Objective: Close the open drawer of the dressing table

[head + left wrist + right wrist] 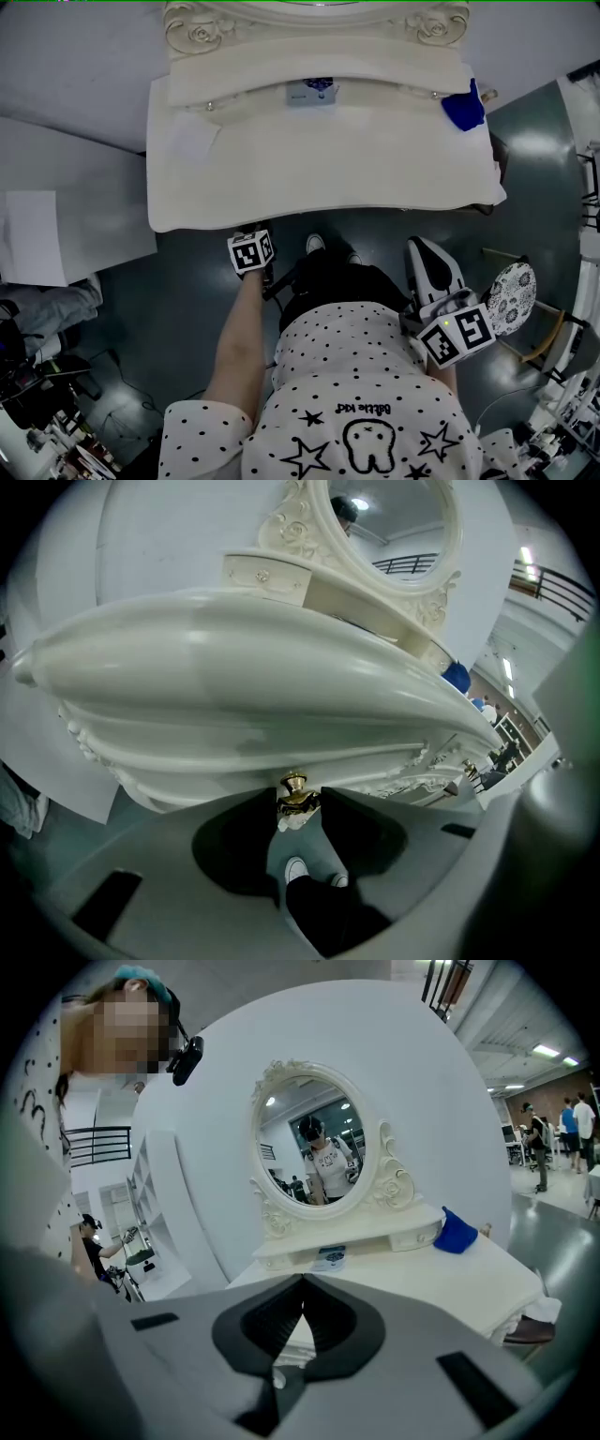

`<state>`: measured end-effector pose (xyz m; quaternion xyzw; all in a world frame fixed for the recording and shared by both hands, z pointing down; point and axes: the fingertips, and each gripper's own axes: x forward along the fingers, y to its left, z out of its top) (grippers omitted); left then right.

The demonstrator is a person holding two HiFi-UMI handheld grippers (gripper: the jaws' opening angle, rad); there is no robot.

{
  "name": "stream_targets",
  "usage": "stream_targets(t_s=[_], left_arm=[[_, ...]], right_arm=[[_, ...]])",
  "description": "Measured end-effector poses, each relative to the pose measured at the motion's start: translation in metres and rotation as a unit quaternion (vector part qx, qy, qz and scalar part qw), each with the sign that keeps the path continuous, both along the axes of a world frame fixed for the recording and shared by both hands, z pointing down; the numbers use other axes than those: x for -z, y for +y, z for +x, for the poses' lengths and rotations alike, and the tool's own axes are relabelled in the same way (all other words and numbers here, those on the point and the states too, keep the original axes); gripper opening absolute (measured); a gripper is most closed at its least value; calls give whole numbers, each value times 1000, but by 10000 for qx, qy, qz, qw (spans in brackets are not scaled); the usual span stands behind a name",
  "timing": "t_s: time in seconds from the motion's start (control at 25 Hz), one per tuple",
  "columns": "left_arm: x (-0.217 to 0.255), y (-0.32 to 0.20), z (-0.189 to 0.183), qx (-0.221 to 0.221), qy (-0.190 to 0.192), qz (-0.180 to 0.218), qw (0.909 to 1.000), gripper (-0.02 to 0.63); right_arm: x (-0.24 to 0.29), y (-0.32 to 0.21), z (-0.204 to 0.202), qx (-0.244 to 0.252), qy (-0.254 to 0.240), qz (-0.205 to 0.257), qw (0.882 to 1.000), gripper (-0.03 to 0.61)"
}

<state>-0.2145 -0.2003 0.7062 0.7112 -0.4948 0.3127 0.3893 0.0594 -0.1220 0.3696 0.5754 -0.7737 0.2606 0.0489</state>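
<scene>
When seen from the head, the left gripper [255,249] sat at the dressing table's [328,178] front edge. In its own view, the jaws stood apart around the gold knob [294,787] of the drawer [244,761] under the top. The drawer looked hard and heavy, so it probably needs a push there. In the right gripper's [302,1283] view, the jaws were together and empty.

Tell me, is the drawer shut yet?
Nearly. Done: from above, nothing sticks out past the front edge of the dressing table, so the drawer looks pushed in. In hand: the left gripper has the gold drawer knob between its jaws; whether they squeeze it I can't tell. Left: letting go and backing away. The right gripper is shut and empty.
</scene>
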Motion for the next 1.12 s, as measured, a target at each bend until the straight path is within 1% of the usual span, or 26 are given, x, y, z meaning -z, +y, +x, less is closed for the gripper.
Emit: stream_targets(t_s=[0.08, 0.16, 0.28, 0.36, 0.4, 0.52, 0.56, 0.64, 0.72, 0.84, 0.92, 1.04, 1.12], left_arm=[[1, 2, -1, 57, 101, -18, 9999, 156], [3, 7, -5, 21, 108, -18, 9999, 170], [10, 16, -16, -91, -64, 66, 9999, 179], [18, 23, -28, 13, -184, 247, 9995, 178], [24, 28, -35, 119, -214, 368, 9990, 165], [45, 39, -53, 394, -330, 760, 9958, 47], [52, 43, -56, 436, -369, 879, 9945, 30], [69, 51, -60, 488, -410, 1112, 9918, 14], [88, 56, -59, 516, -398, 1372, 9884, 12], [126, 58, -47, 446, -378, 1830, 9814, 12], [156, 58, -35, 364, -354, 2193, 9743, 12], [208, 59, -11, 231, -264, 2777, 9600, 12], [243, 63, 6, 80, -251, 3160, 9484, 12]], right_arm=[[0, 2, 0, -33, -69, 29, 10000, 9], [0, 3, 0, -68, -152, 78, 9998, 9], [0, 3, 1, -86, -303, 175, 9993, 9], [0, 4, 2, -67, -380, 228, 9990, 9], [0, 4, 3, -50, -405, 250, 9989, 9], [0, 6, 6, 4, -462, 323, 9984, 9], [0, 6, 8, 25, -472, 341, 9983, 9], [0, 9, 13, 71, -459, 361, 9983, 9], [0, 13, 19, 107, -428, 369, 9983, 9], [0, 21, 29, 125, -436, 372, 9983, 9], [0, 26, 35, 150, -449, 355, 9982, 9], [0, 36, 42, 233, -449, 299, 9983, 9], [0, 44, 45, 324, -441, 272, 9981, 9]])
